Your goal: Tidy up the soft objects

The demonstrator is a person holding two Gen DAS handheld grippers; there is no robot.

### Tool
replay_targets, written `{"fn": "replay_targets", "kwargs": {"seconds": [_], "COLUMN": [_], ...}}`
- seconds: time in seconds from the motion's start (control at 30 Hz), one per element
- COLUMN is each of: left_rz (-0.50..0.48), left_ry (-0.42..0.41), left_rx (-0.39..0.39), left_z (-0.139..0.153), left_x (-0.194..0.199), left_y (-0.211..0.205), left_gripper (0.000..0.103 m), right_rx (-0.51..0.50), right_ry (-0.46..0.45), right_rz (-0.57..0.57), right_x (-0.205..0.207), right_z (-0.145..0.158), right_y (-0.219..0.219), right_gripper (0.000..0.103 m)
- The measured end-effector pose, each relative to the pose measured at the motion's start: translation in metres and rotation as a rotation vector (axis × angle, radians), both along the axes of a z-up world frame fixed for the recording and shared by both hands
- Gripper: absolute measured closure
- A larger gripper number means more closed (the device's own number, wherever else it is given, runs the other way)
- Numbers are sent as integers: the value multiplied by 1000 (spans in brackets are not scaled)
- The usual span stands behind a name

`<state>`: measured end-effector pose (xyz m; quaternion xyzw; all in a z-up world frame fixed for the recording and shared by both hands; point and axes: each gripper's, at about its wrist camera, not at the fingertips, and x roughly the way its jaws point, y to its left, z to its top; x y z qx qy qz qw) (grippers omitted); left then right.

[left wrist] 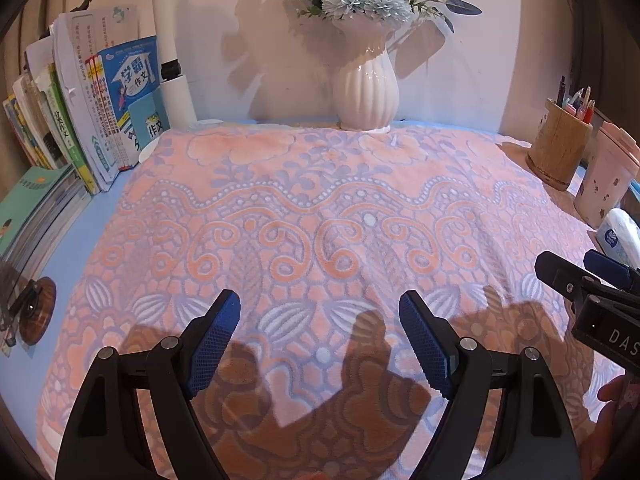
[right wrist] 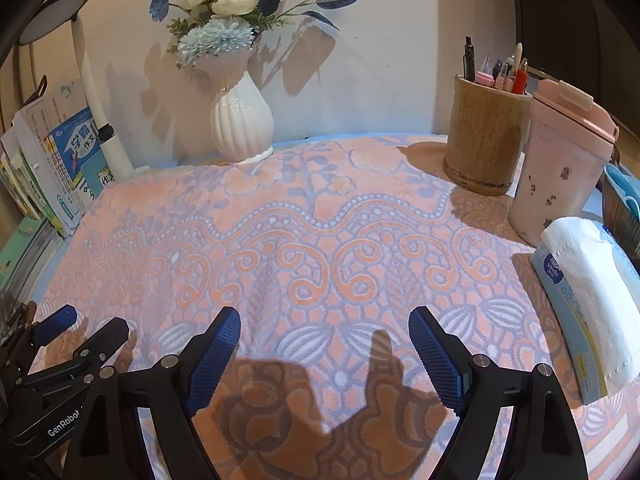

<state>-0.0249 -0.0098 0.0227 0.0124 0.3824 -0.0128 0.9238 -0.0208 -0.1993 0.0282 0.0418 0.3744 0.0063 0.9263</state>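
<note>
Currently the blanket (left wrist: 320,208) lies spread flat over the worktop, ready for folding. Left gripper (left wrist: 320,338) and right gripper (right wrist: 324,346) hover over the blanket's near edge, jaws wide and empty.

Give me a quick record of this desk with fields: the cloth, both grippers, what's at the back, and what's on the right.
cloth: orange and lilac patterned blanket spread flat over the desk
left gripper: open, above the blanket, holding nothing
right gripper: open, above the blanket, holding nothing
back: white ribbed vase with flowers
right side: wooden pen holder, pink lidded cup, tissue pack
left side: books, partly upright
</note>
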Motion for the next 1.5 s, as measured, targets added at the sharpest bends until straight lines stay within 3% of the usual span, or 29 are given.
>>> {"fn": "replay_targets", "kwargs": {"seconds": [1.5], "left_rz": [-34], "left_ry": [38], "left_rx": [-4], "left_z": [-5], "left_x": [5], "left_y": [-1], "left_gripper": [23], "right_rx": [-6], "right_ry": [19], "right_rz": [13], "right_x": [3], "right_z": [-3], "right_y": [2], "right_gripper": [18]}}
